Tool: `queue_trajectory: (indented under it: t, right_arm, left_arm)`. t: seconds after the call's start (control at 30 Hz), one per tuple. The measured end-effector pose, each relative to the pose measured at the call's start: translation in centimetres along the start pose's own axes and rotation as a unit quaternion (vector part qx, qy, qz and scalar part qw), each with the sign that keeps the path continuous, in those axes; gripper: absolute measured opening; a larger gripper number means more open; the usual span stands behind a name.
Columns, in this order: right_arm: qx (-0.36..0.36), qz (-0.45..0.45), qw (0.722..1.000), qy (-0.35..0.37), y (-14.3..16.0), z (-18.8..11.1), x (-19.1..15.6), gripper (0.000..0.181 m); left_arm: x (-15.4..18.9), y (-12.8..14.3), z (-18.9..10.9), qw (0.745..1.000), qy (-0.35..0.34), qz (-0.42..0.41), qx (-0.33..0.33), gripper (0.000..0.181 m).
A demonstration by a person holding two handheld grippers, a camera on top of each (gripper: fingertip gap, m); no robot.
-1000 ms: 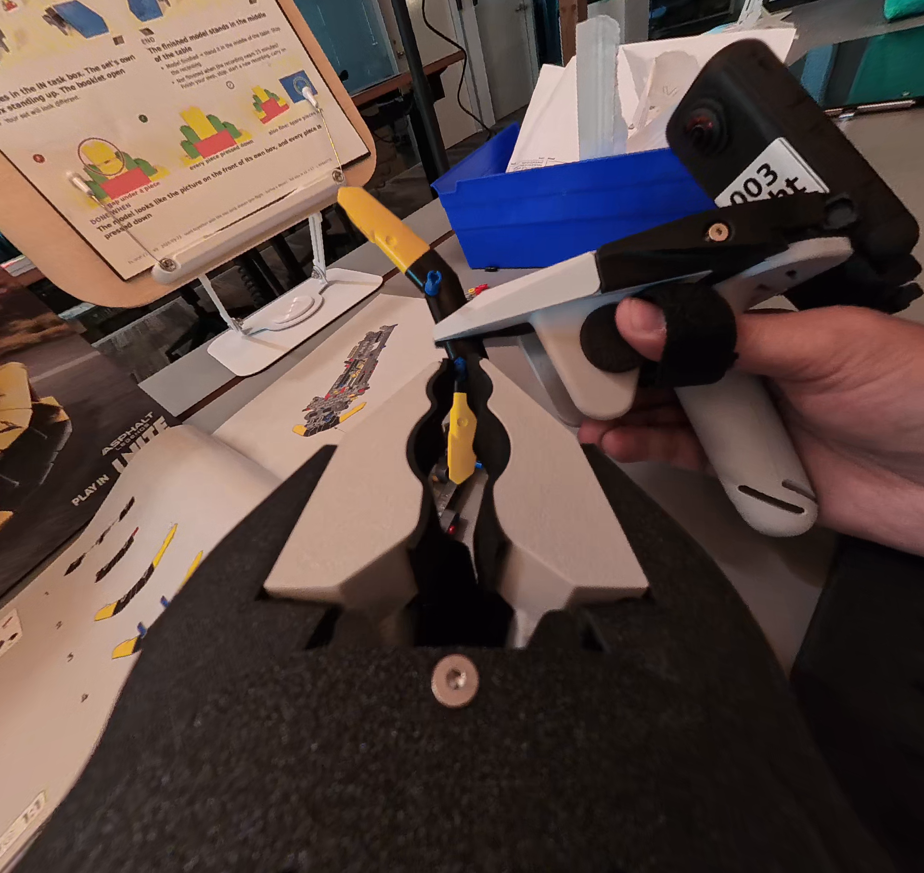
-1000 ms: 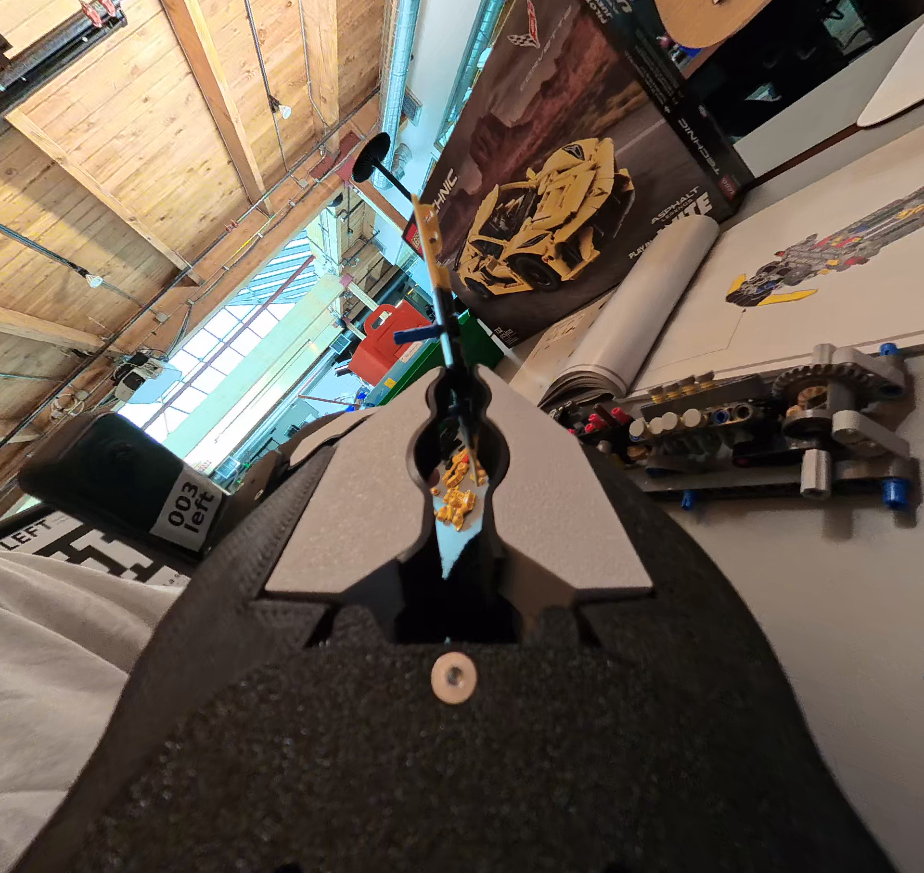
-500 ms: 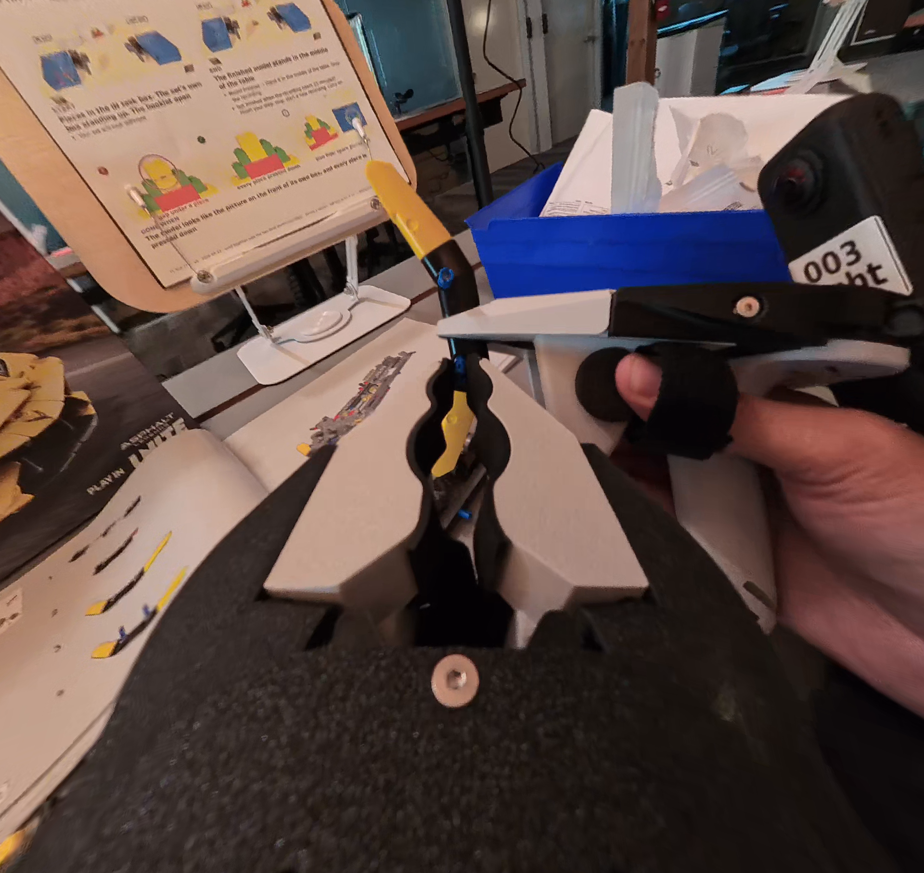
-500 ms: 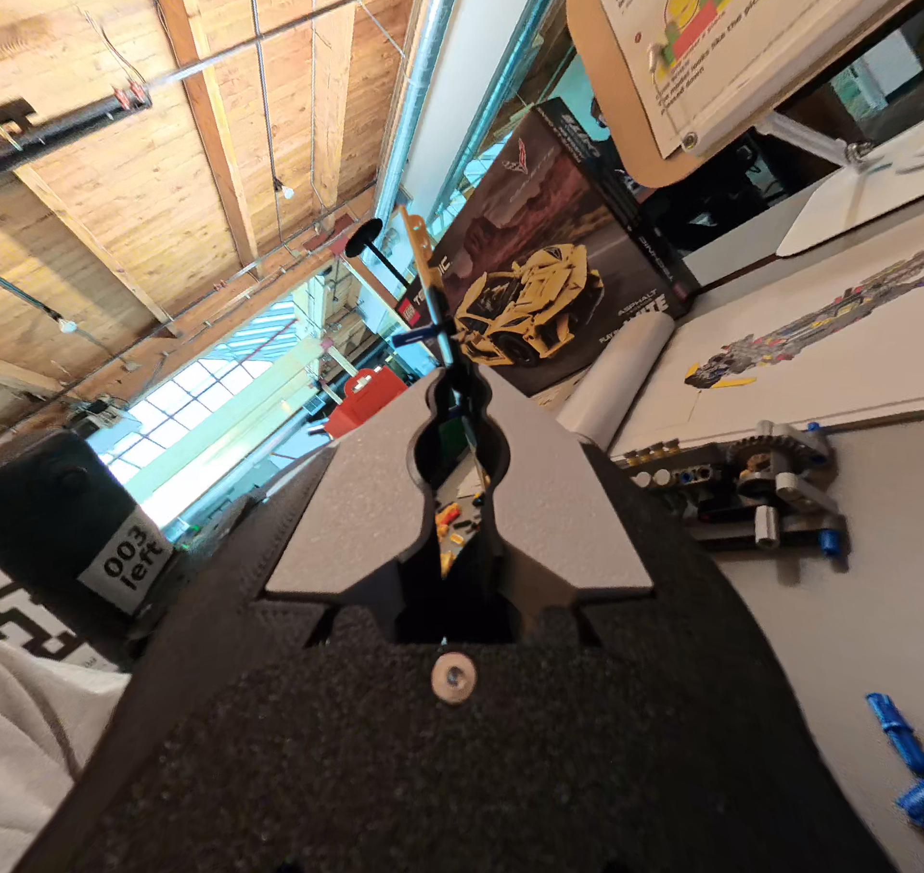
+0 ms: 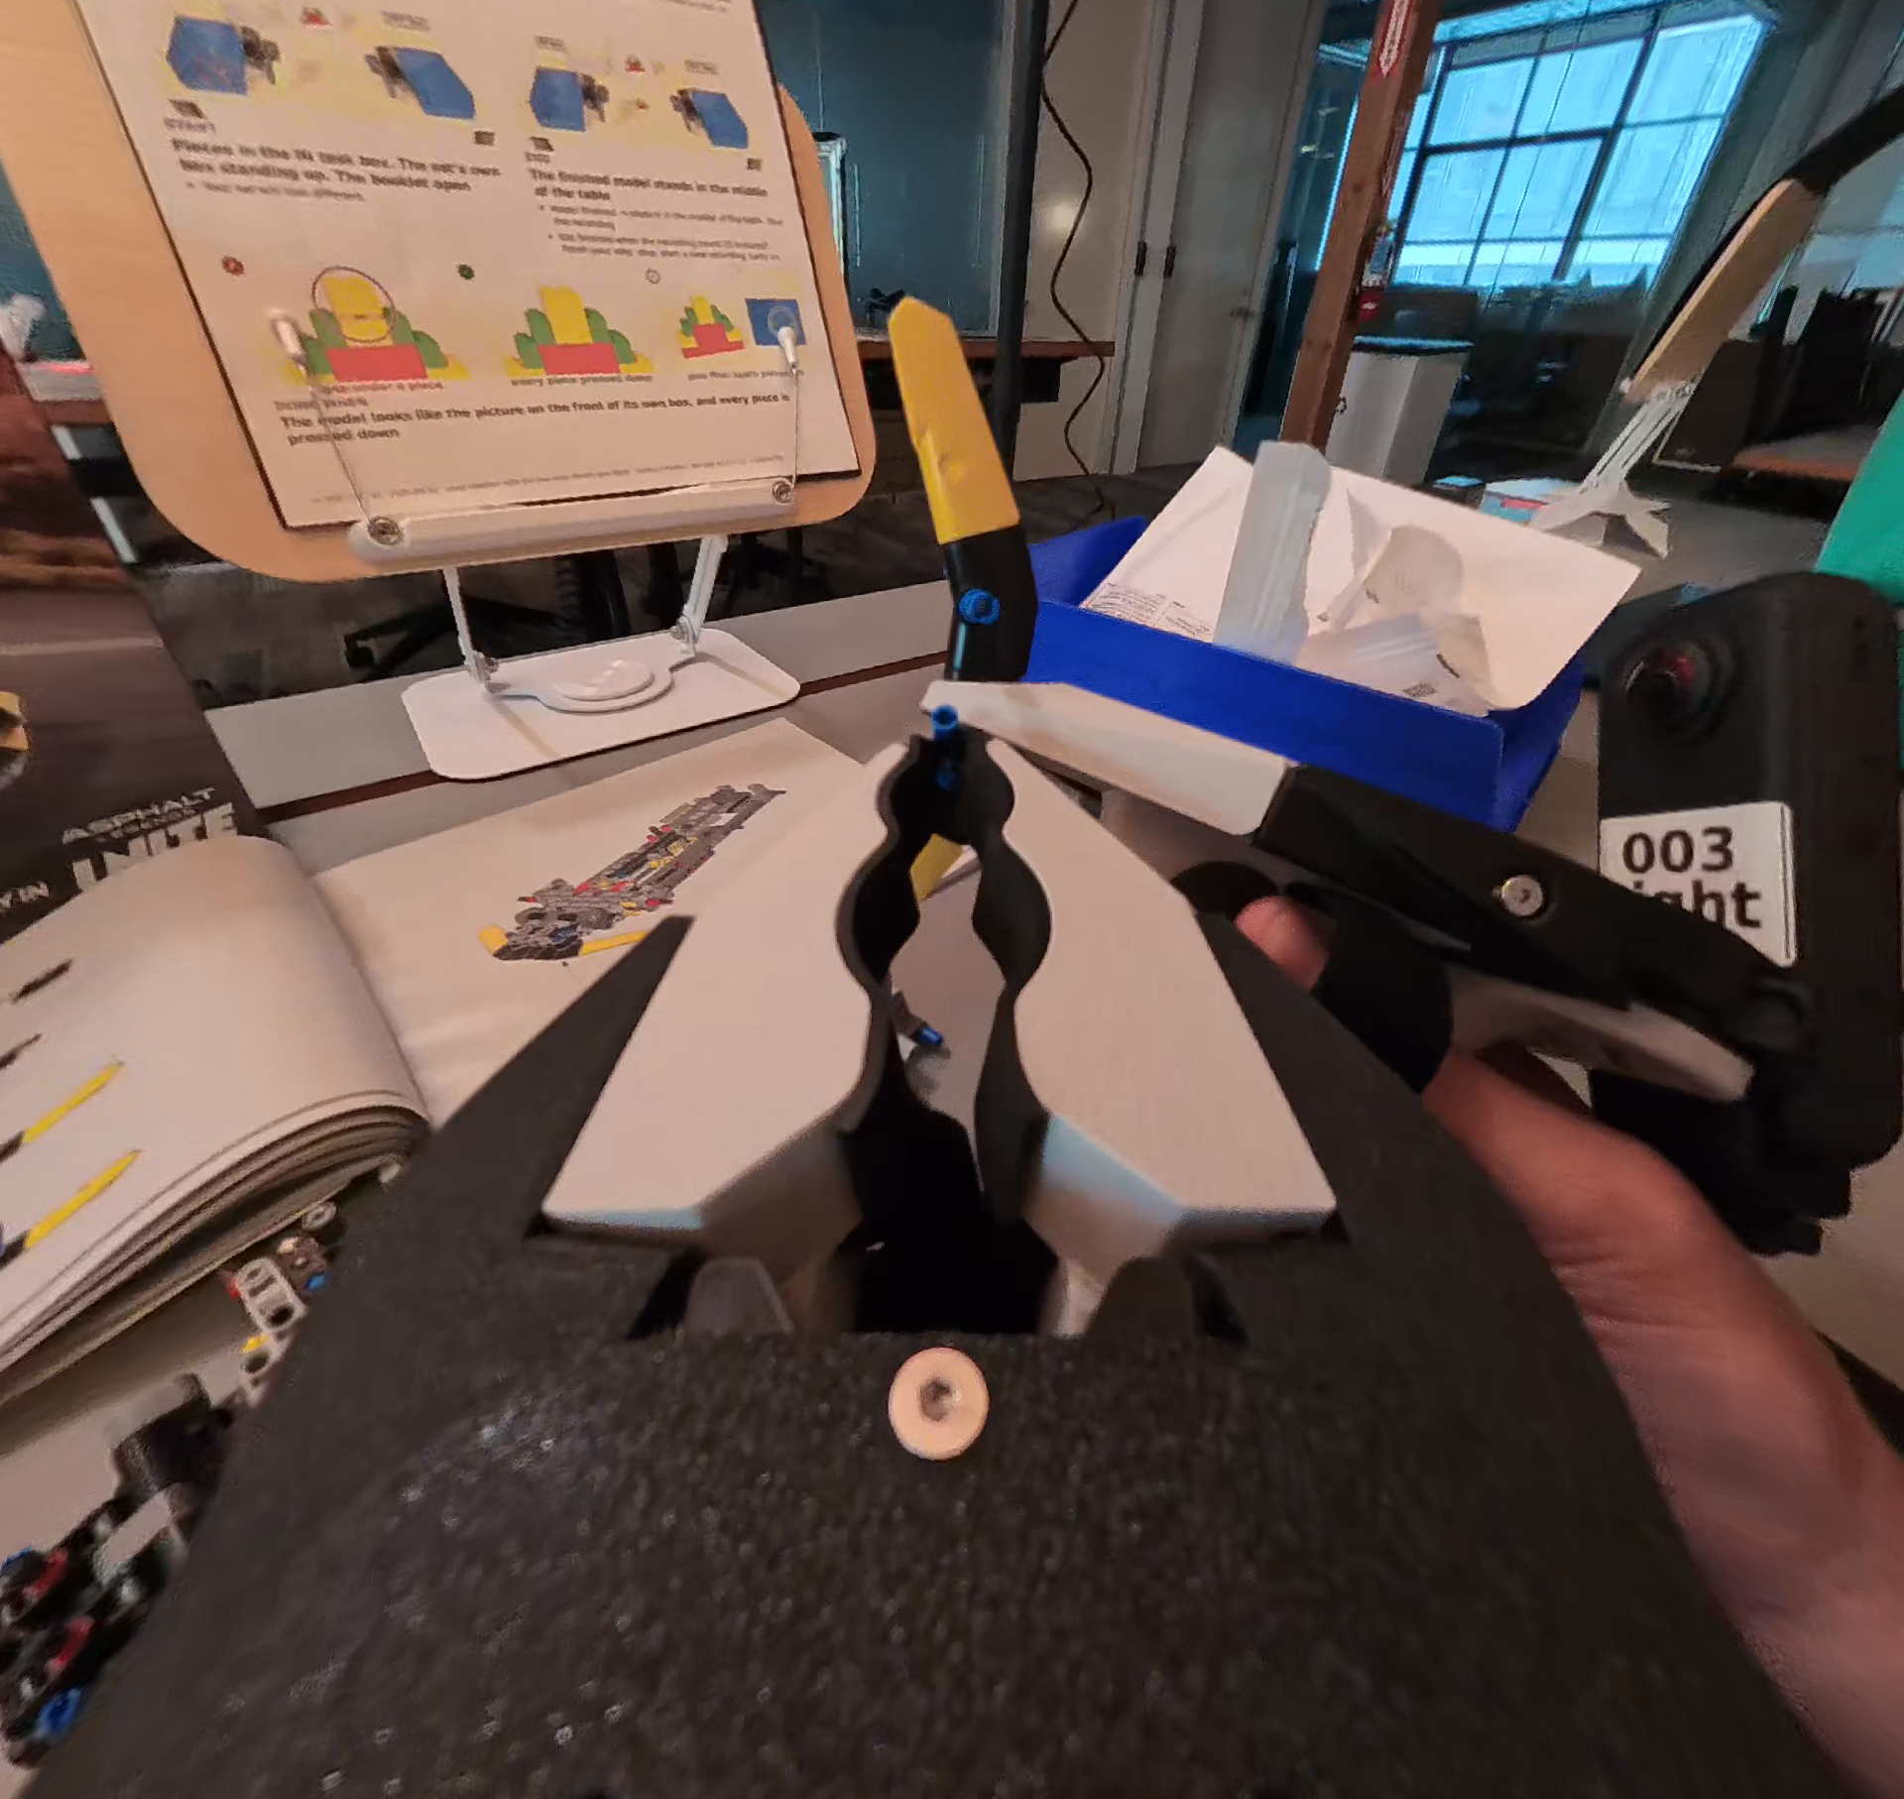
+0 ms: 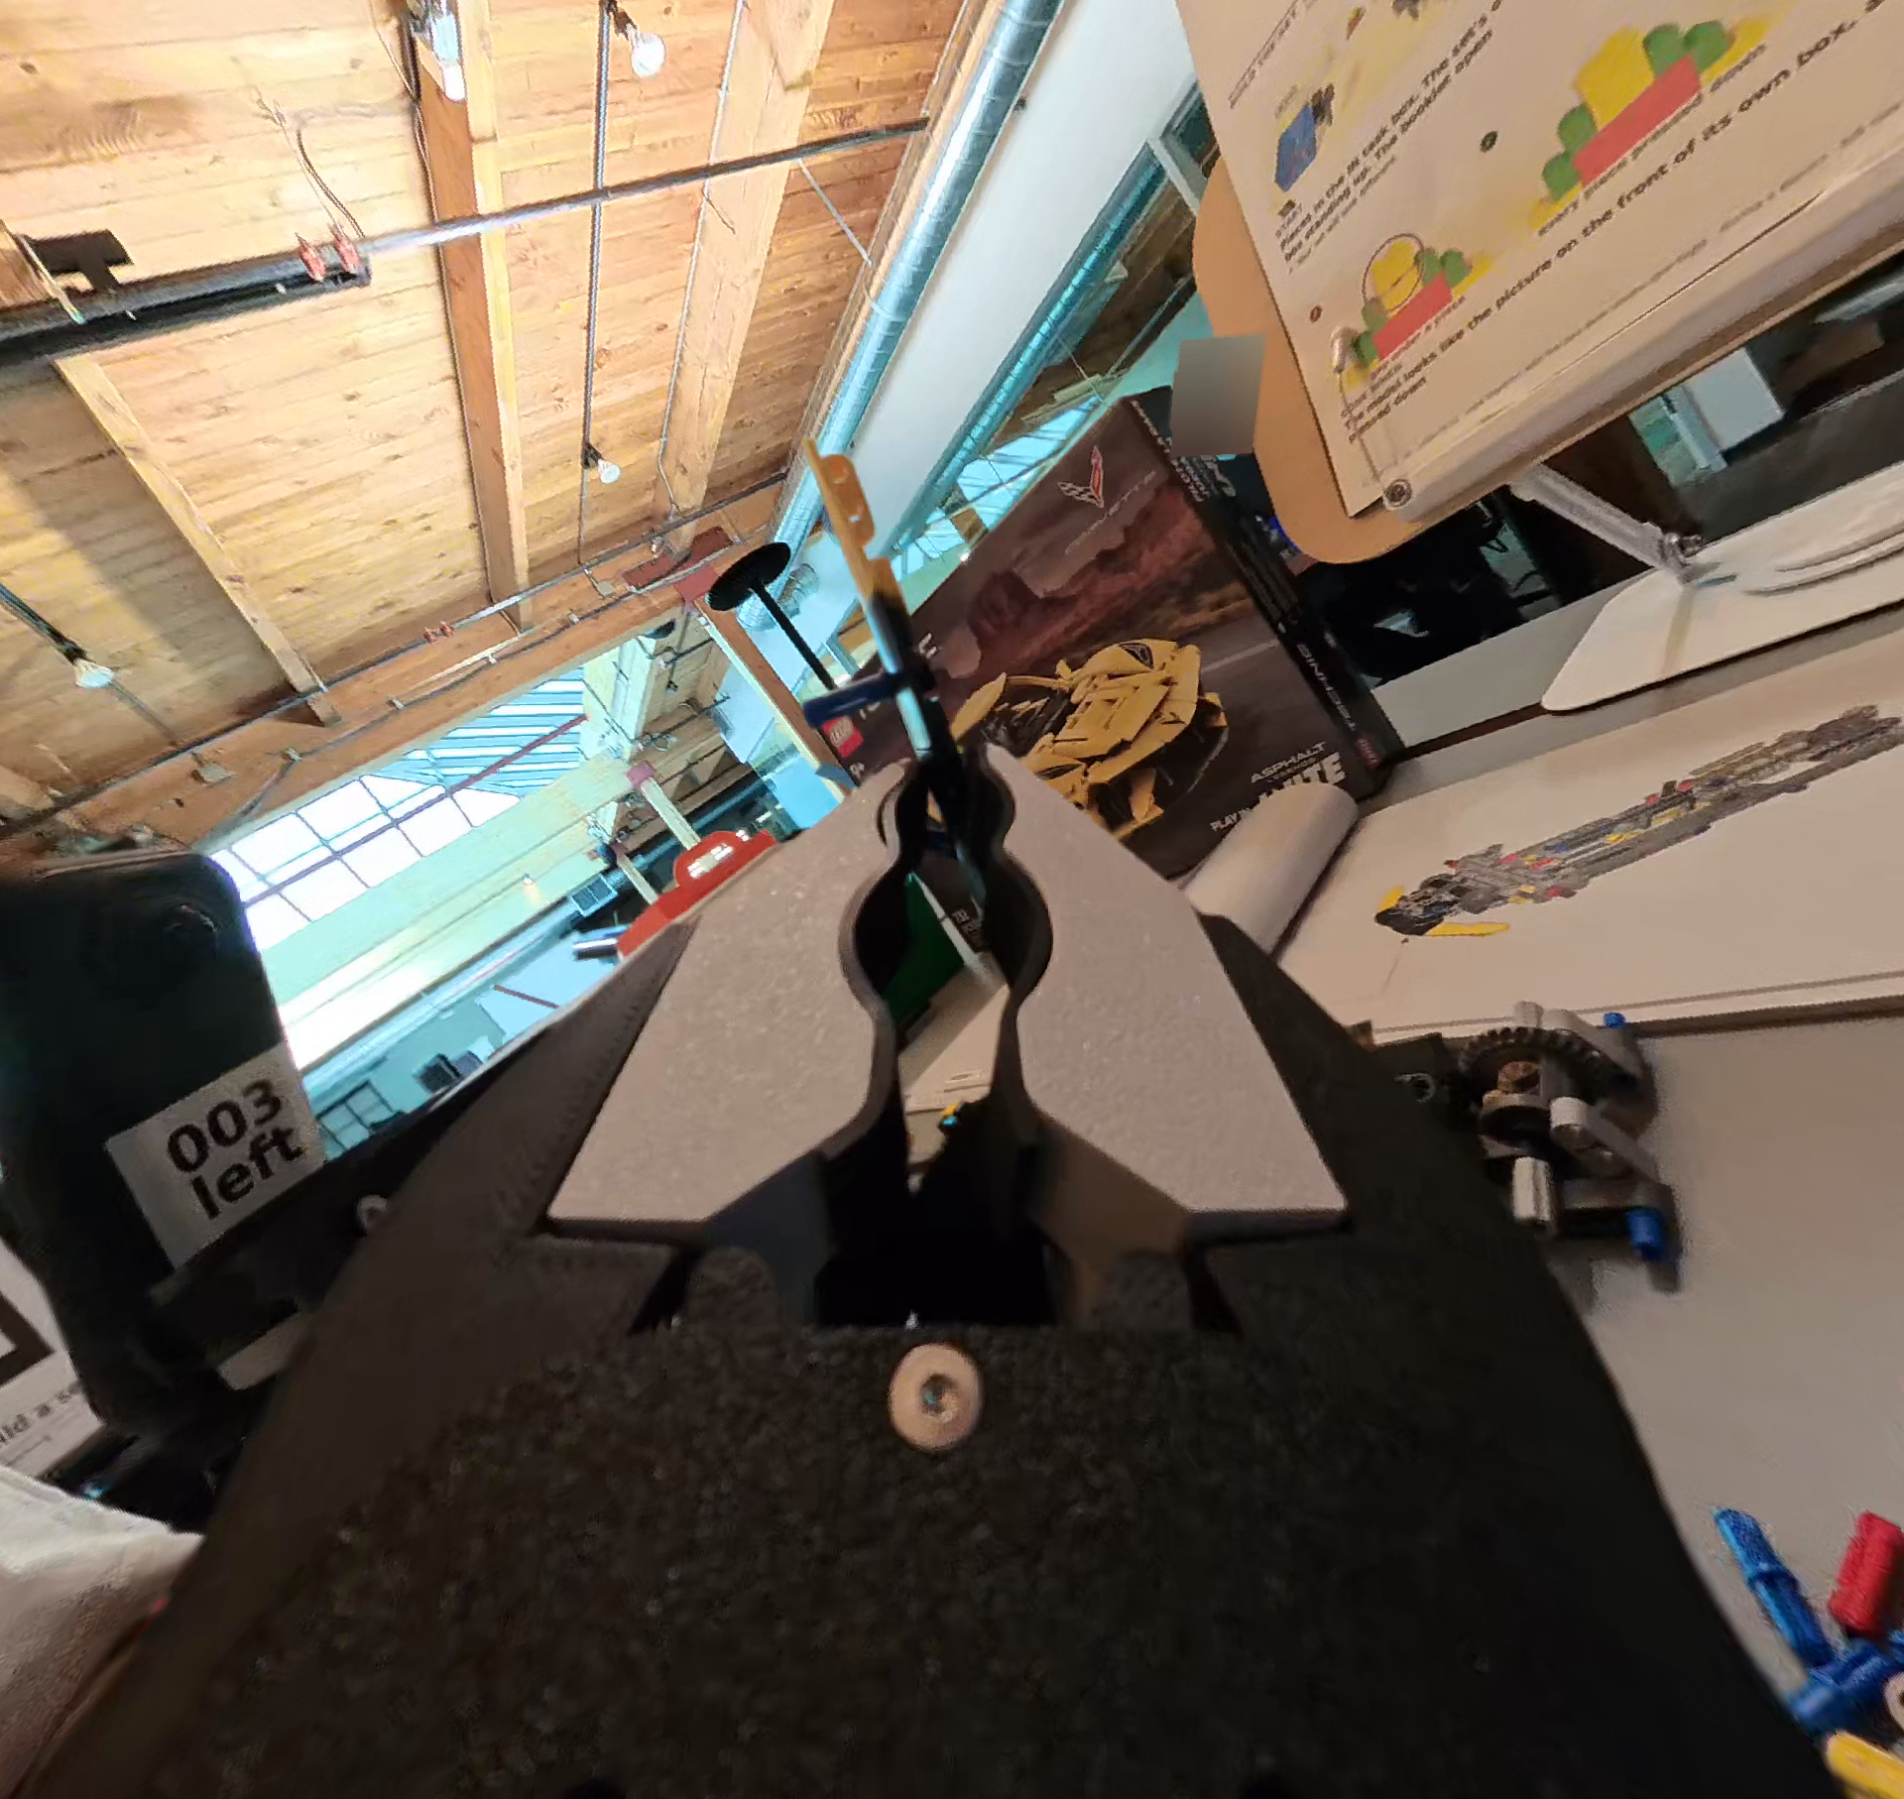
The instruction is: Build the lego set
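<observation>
A slim yellow-and-black lego piece (image 5: 953, 472) with blue pins stands nearly upright in the air between my two grippers. My left gripper (image 5: 943, 750) is closed at its tips on the piece's lower end, right at a blue pin (image 5: 943, 724). My right gripper (image 5: 1030, 719) comes in from the right, held by a hand, and clamps the black part. In the right wrist view the right gripper (image 6: 943, 781) is shut on the piece (image 6: 907, 678), seen edge-on. The partly built grey chassis (image 6: 1556, 1111) with a gear lies on the table to the right.
An open instruction booklet (image 5: 618, 874) lies ahead, with the set's box (image 6: 1113, 699) behind it. A sheet on a stand (image 5: 464, 204) is at the back left. A blue bin (image 5: 1288, 719) holds white bags. Loose blue and red pins (image 6: 1803, 1626) lie near the front. The tips of both grippers are at nearly the same place.
Both grippers have tilted and turned with the piece, which now stands more upright. The lower yellow part that sat between the left jaws has slid out; only the blue pin shows at the tips.
</observation>
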State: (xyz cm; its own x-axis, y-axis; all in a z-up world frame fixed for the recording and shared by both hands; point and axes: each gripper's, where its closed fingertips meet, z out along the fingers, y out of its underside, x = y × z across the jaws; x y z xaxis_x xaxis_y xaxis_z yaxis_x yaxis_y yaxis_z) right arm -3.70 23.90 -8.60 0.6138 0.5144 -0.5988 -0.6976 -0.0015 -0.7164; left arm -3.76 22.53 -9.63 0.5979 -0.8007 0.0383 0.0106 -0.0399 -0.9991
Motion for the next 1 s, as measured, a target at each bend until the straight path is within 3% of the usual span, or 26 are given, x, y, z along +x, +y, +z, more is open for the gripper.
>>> queue_trajectory:
  t: [0.37, 0.5, 1.0]
  right_arm:
    - [0.006, 0.186, 0.977, -0.100, 0.1, -0.4, -0.6, 0.005]
    - [0.003, 0.185, 0.976, -0.114, 0.0, -0.4, -1.0, 0.005]
    - [-0.017, 0.099, 0.993, -0.068, 0.4, -0.4, -0.7, 0.005]
  left_arm:
    - [0.6, -0.1, -1.1, 0.980, -0.011, 0.199, 0.025, 0.002]
    - [0.8, -0.4, -1.3, 0.964, -0.011, 0.262, 0.043, 0.003]
    - [0.3, 0.3, -1.3, 0.961, -0.050, 0.272, 0.003, 0.003]
